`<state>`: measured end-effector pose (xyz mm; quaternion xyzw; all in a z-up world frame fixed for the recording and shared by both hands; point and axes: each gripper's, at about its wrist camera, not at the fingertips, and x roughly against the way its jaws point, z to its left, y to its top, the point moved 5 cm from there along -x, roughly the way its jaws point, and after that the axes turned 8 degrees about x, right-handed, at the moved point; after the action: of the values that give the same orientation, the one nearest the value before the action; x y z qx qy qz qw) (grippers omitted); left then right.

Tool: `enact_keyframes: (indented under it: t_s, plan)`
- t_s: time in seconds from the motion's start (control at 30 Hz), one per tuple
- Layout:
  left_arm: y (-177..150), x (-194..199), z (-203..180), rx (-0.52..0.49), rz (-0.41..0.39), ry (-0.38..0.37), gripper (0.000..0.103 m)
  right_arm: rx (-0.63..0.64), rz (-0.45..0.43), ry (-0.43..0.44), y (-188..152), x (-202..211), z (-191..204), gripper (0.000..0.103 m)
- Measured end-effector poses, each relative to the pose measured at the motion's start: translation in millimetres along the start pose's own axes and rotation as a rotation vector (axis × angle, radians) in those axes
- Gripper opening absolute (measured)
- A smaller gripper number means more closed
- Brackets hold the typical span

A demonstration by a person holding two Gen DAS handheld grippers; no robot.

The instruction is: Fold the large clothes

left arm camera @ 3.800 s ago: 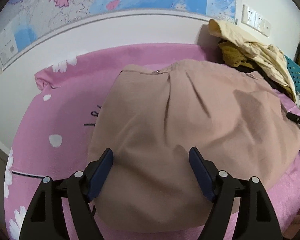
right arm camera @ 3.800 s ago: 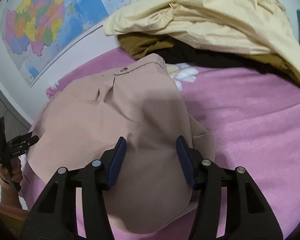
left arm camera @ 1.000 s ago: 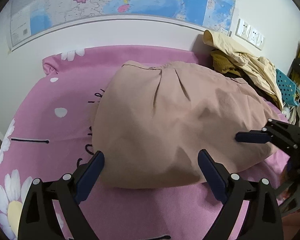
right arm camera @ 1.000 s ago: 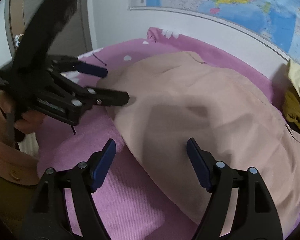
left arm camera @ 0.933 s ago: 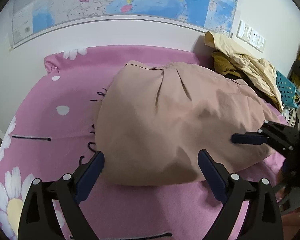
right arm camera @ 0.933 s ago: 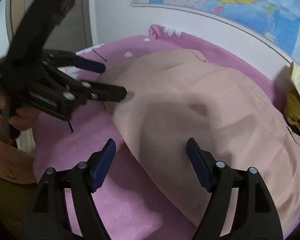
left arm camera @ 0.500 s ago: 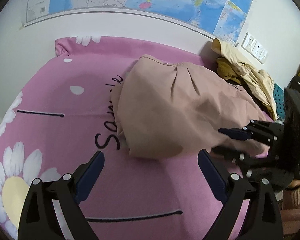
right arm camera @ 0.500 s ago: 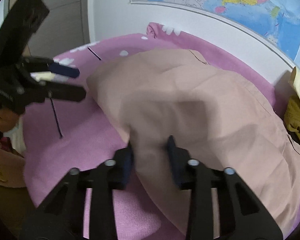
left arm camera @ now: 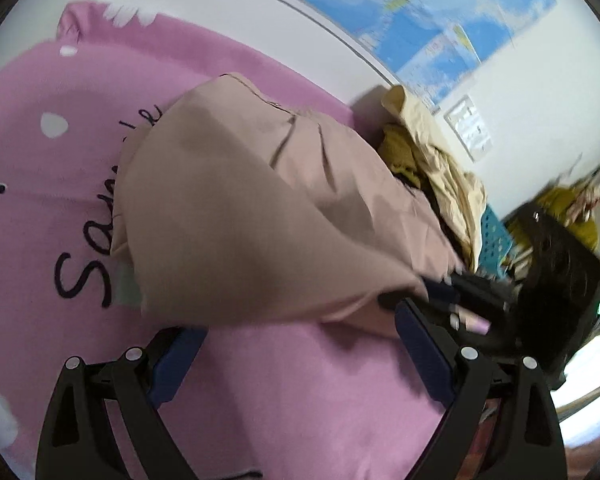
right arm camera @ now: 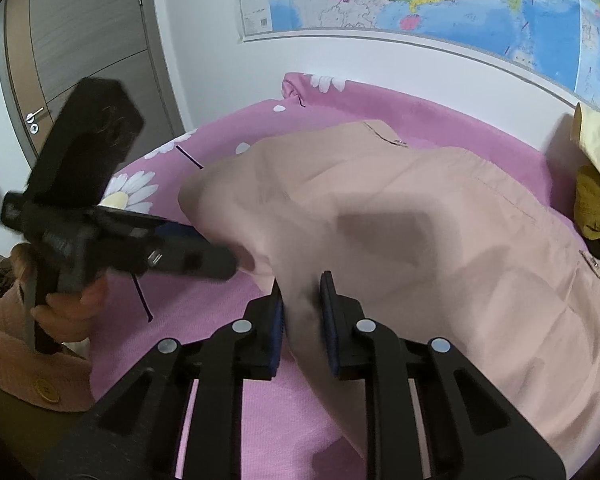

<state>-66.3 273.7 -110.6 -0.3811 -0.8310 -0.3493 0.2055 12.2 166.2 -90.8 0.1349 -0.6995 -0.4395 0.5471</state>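
Note:
A large beige garment (left arm camera: 236, 200) lies spread on a pink bed sheet (left arm camera: 320, 400). My right gripper (right arm camera: 302, 286) is at its near edge; the jaws are closing and a fold of the beige garment (right arm camera: 440, 240) fills the gap between the blue pads. In the left wrist view the right gripper (left arm camera: 432, 294) holds that corner lifted off the sheet. My left gripper (left arm camera: 296, 344) stands wide open just below the raised hem, with nothing between its fingers. A hand holds the left gripper (right arm camera: 220, 258) close to the garment's left edge.
A heap of cream and mustard clothes (left arm camera: 432, 152) lies against the wall to the right, with a blue perforated basket (left arm camera: 494, 236) beside it. A map hangs on the wall. A door (right arm camera: 80, 40) is at the left. The sheet (right arm camera: 220, 320) has daisy prints.
The right jaws have gone from wide open to closed on the garment's near edge, which has lifted. The left gripper has rolled, dipped and come in close to that edge.

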Motion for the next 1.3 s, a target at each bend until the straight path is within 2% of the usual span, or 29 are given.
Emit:
enact_keyframes:
  t_s: [0.1, 0.3, 0.4, 0.43, 0.57, 0.63, 0.7, 0.83, 0.9, 1.0, 1.17, 1.3]
  plan:
    - [7, -3, 3, 0.013, -0.013, 0.01, 0.09, -0.016, 0.003, 0.009, -2, -4, -2, 0.022]
    - [24, -12, 9, 0.081, -0.021, -0.034, 0.09, -0.067, -0.005, 0.044, -6, -5, -5, 0.028]
    - [29, -22, 3, 0.07, -0.019, -0.013, 0.09, -0.136, -0.03, 0.115, -11, 9, -10, 0.037]
    - [30, -26, -1, 0.049, -0.02, 0.009, 0.09, -0.157, -0.045, 0.129, -13, 16, -11, 0.043]
    - [35, -38, -10, -0.008, -0.008, 0.086, 0.089, -0.316, -0.109, 0.201, -40, 59, -28, 0.06]
    - [37, -44, -14, -0.043, -0.005, 0.162, 0.084, -0.431, -0.125, 0.218, -64, 81, -42, 0.061]
    - [38, -48, -16, -0.052, -0.008, 0.187, 0.08, -0.559, -0.138, 0.209, -95, 104, -56, 0.065]
    - [39, -51, -17, -0.08, -0.021, 0.239, 0.071, -0.812, -0.161, 0.206, -157, 135, -73, 0.067]
    - [39, -51, -16, -0.088, -0.023, 0.25, 0.064, -0.886, -0.144, 0.149, -177, 143, -75, 0.067]
    - [40, -49, -14, -0.08, -0.022, 0.241, 0.062, -0.939, -0.126, 0.077, -187, 140, -80, 0.067]
    - [40, -47, -11, -0.074, -0.013, 0.211, 0.062, -0.967, -0.15, -0.043, -183, 132, -97, 0.067]
    - [40, -47, -10, -0.065, -0.014, 0.19, 0.063, -0.986, -0.189, -0.141, -176, 122, -108, 0.071]
